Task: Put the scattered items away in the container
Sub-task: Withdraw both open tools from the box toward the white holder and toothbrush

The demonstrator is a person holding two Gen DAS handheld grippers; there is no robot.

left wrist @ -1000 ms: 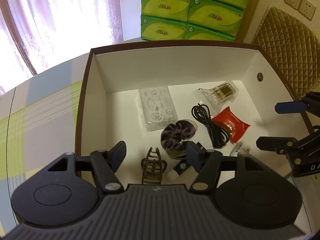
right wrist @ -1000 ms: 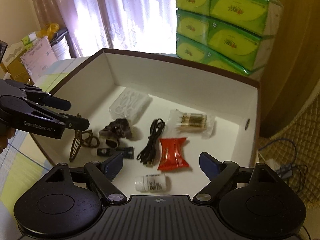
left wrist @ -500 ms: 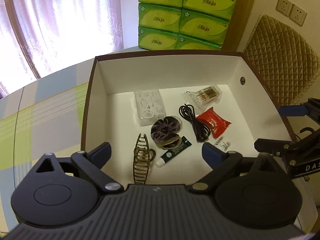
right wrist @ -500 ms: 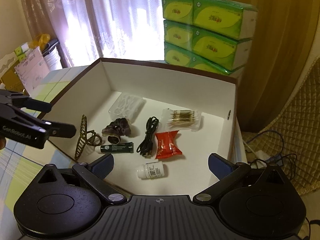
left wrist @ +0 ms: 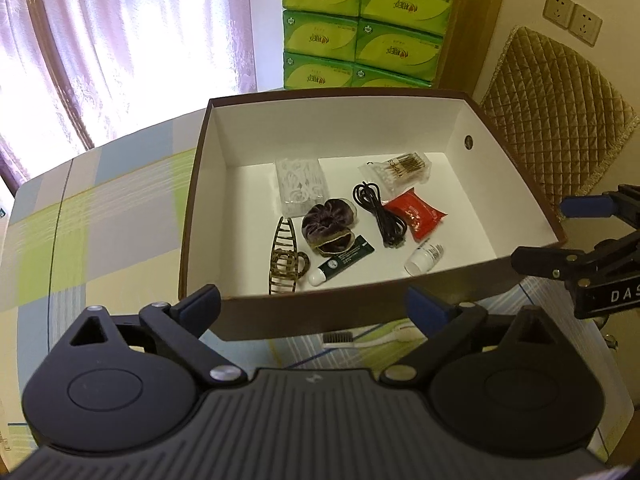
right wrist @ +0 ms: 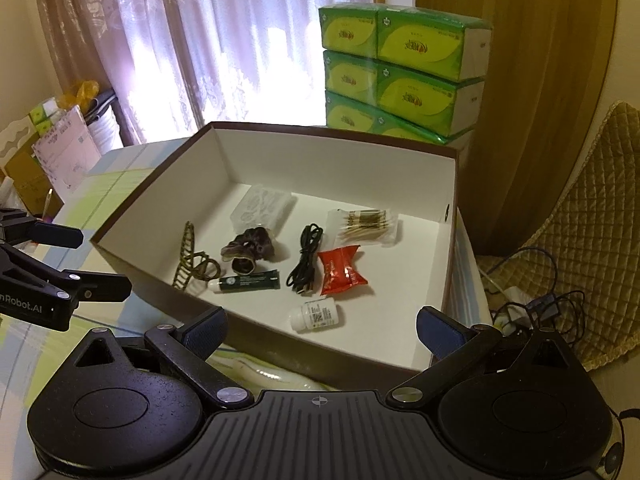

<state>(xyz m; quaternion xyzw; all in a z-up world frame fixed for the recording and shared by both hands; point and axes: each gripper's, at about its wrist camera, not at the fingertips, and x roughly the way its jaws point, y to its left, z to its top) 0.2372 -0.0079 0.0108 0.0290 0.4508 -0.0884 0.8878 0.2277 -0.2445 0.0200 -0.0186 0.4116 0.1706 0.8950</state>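
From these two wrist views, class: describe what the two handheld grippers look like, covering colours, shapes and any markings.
Both are black. The left gripper and right gripper each have a ribbed grey-black body, two round housings, silver pivot screws and angled fingers with blue pads. White lettering shows on their sides, only partly readable.

Both wrist views look down, forward, from near side; left from left, right from right; share brown box [left wrist: 280, 312] [right wrist: 280, 344] interior.

Open brown box [left wrist: 202, 184], white inside, holds small items; a toothbrush [left wrist: 372, 336] lies outside its near wall
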